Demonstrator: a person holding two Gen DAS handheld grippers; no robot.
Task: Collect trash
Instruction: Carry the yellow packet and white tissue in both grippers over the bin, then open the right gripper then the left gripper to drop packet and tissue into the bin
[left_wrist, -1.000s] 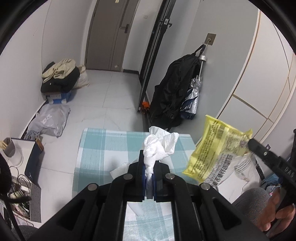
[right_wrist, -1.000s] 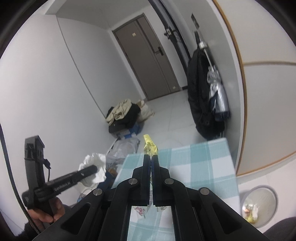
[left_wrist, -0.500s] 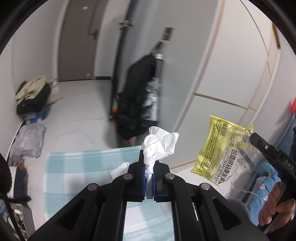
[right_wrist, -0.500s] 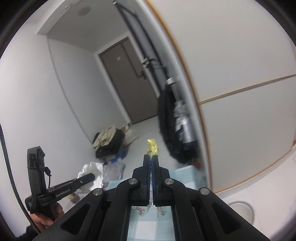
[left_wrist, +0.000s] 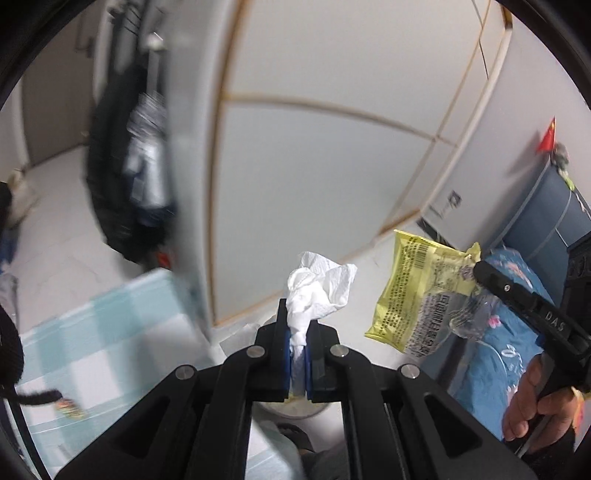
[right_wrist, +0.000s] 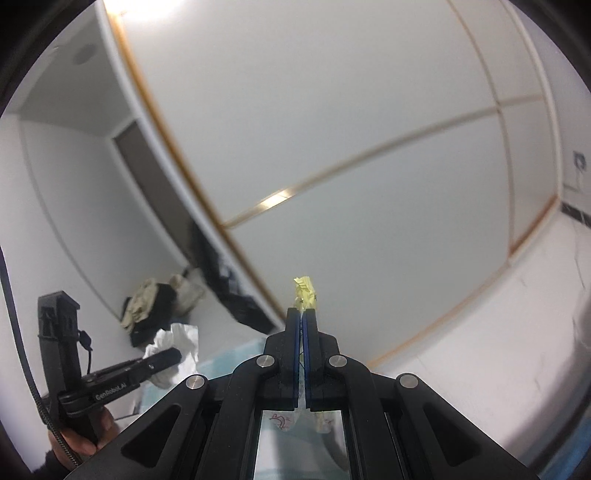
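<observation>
My left gripper (left_wrist: 298, 325) is shut on a crumpled white tissue (left_wrist: 317, 291) that sticks up above its blue pads. To its right hangs a yellow snack wrapper (left_wrist: 417, 291), pinched at its upper corner by my right gripper (left_wrist: 480, 271), which a hand (left_wrist: 532, 406) holds. In the right wrist view my right gripper (right_wrist: 303, 314) is shut on that yellow wrapper (right_wrist: 304, 293), seen edge-on. At lower left there, the left gripper (right_wrist: 170, 356) carries the tissue (right_wrist: 177, 341). Below the left gripper's fingers a round pale rim (left_wrist: 295, 411) shows, mostly hidden.
White wardrobe panels with gold trim (left_wrist: 332, 147) fill the view ahead. The teal checked tablecloth (left_wrist: 110, 332) lies at lower left. A black bag and umbrella (left_wrist: 125, 177) hang by the doorway. Blue patterned bedding (left_wrist: 509, 350) lies on the right. Piled clothes (right_wrist: 151, 306) sit on the far floor.
Both grippers have swung right, away from the table and doorway toward the wardrobe, still carrying the tissue and the yellow wrapper. The table has slid to the lower left of the left wrist view.
</observation>
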